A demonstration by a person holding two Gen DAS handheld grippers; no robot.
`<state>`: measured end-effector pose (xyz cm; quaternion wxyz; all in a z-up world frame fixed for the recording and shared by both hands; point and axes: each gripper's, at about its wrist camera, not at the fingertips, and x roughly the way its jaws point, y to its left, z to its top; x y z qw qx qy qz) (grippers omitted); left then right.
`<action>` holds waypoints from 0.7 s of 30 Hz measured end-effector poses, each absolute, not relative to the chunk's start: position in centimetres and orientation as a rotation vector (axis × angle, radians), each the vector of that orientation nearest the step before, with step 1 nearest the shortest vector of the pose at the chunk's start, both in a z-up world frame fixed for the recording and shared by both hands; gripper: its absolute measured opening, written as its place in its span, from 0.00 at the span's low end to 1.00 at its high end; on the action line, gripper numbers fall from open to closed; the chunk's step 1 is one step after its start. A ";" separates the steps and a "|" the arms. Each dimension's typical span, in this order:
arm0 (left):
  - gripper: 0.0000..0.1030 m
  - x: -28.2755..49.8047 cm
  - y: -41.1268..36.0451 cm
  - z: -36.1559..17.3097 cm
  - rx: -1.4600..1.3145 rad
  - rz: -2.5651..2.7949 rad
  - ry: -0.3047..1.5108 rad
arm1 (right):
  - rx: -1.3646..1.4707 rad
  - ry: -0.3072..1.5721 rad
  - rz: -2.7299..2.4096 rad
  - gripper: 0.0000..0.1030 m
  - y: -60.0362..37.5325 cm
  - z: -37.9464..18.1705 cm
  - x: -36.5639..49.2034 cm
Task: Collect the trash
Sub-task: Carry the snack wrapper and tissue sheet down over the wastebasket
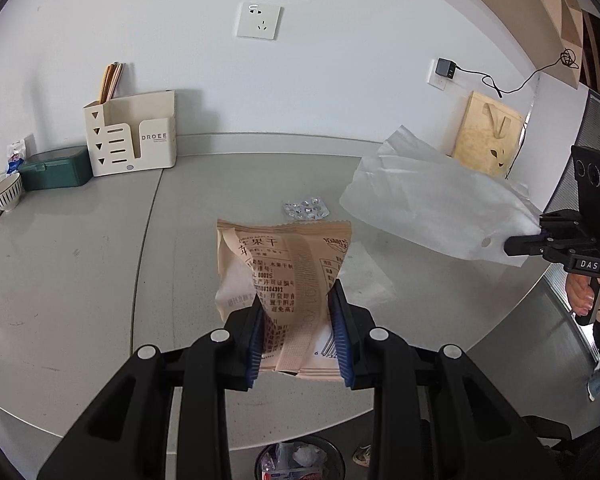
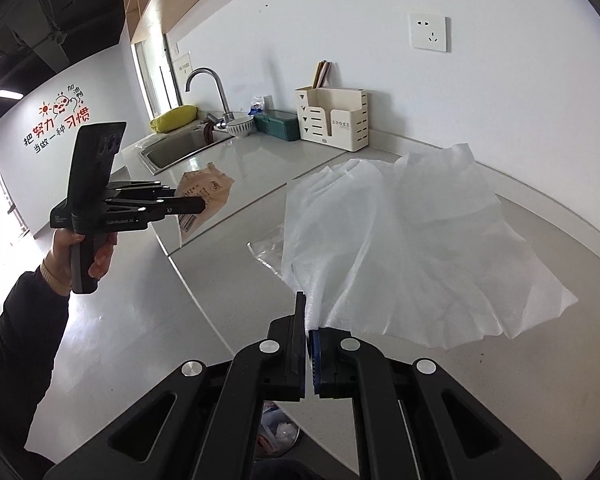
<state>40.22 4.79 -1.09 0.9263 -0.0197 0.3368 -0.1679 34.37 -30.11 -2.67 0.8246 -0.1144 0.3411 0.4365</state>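
Note:
My left gripper [image 1: 296,312] is shut on a tan snack packet [image 1: 284,264], held upright above the grey counter [image 1: 80,280]. The right wrist view shows the same gripper [image 2: 196,205] and packet [image 2: 206,192] at the left, in a person's hand. My right gripper [image 2: 306,322] is shut on one corner of a large white sheet [image 2: 400,248], which hangs spread over the counter. From the left wrist view, that gripper [image 1: 540,240] and its sheet [image 1: 432,204] are at the right. A silver blister pack [image 1: 306,208] and a clear plastic film [image 2: 268,248] lie on the counter.
A bin [image 1: 300,460] with trash in it stands on the floor below the counter's curved front edge. At the back are a cream organiser [image 1: 132,136], a green box [image 1: 56,168], a bowl [image 1: 6,192], a sink [image 2: 176,152] with a tap, and a wooden board [image 1: 486,136].

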 end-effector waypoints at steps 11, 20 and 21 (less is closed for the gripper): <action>0.30 33.5 4.3 -3.0 0.004 -0.410 0.707 | -0.227 0.744 0.934 0.07 -30.0 -5.0 26.9; 0.30 28.4 3.1 -6.0 0.038 -0.425 0.724 | -0.245 0.772 0.963 0.07 -30.6 -7.9 21.1; 0.30 27.7 3.0 -6.8 0.044 -0.419 0.730 | -0.248 0.773 0.963 0.07 -30.7 -8.3 20.5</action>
